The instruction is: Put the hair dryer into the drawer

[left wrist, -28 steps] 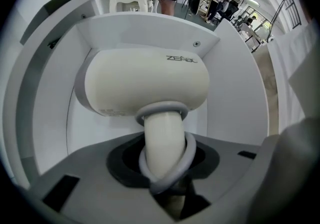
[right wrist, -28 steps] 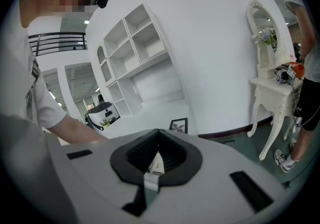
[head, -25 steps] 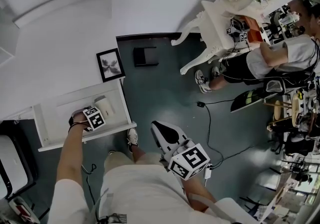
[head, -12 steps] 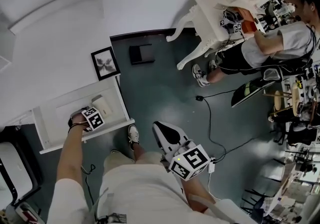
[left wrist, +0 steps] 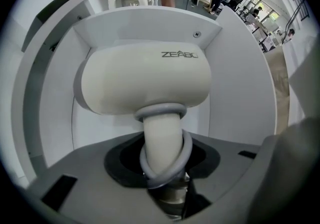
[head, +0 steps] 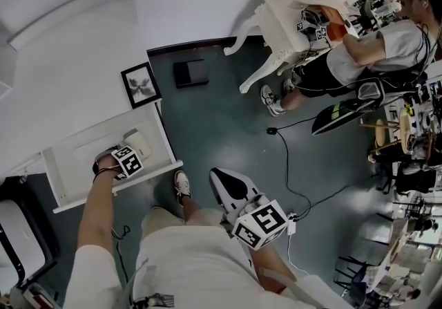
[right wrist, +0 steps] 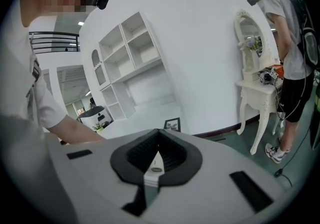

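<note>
A cream hair dryer (left wrist: 145, 77) with a grey cord looped round its handle lies in the open white drawer (head: 76, 162). The head view shows it as a pale shape (head: 140, 143) at the drawer's right end. My left gripper (left wrist: 162, 168) points straight down into the drawer and is shut on the dryer's handle. Seen from the head view, the left gripper (head: 128, 160) sits under its marker cube, over the drawer. My right gripper (head: 224, 180) hovers over the dark floor by my legs, shut with nothing in it, and its pads meet in the right gripper view (right wrist: 155, 160).
A framed picture (head: 141, 84) leans on the wall beyond the drawer, with a black box (head: 190, 72) on the floor beside it. A white dressing table (head: 290, 17) and a seated person (head: 366, 59) are at the far right. A black cable (head: 286, 155) crosses the floor.
The head camera has swung, so the room slides left in the picture. My left gripper keeps hold of the dryer in the drawer. The right gripper has drifted slightly sideways.
</note>
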{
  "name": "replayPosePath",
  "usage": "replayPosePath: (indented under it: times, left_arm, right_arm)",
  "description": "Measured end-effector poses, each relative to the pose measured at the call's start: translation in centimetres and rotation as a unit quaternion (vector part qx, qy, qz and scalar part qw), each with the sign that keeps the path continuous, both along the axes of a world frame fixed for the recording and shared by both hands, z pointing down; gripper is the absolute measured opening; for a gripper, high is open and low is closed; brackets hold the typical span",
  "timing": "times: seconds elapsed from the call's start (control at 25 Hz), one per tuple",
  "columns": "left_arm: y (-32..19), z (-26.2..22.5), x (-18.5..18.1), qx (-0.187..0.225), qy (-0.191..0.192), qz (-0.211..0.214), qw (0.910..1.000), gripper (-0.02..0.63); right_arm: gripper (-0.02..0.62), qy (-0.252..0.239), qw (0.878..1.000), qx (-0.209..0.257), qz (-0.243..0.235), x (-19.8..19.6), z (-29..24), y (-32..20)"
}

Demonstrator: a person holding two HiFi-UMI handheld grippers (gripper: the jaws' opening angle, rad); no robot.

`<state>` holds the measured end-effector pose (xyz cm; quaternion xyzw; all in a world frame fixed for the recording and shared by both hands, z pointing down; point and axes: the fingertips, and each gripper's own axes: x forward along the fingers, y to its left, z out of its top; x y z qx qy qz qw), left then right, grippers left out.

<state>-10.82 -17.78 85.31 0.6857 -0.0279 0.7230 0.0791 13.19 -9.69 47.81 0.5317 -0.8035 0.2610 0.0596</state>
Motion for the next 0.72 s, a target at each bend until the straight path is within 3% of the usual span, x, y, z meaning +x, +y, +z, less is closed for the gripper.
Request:
replayPosePath:
  times: [0.4, 0.56, 0.72]
  left_arm:
    - [-0.8, -0.4, -0.4, 0.025, -0.002, 0.002, 0.9997, 0.192]
    - [-1.1, -1.6, 0.0, 0.043, 0.027, -0.031, 0.9982, 0.275]
    - [-1.2, -4.1, 0.8, 0.061, 0.078, -0.081, 0.9918, 0.299]
  right_arm:
    - [0.009, 0.006, 1.0, 0.005, 0.015, -0.1, -0.3, 2.4]
    - [0.009, 0.004, 1.0, 0.011, 0.02, -0.2, -0.4, 3.4]
    - [0.009, -0.002, 1.0, 0.021, 0.015, -0.7, -1.2, 3.8]
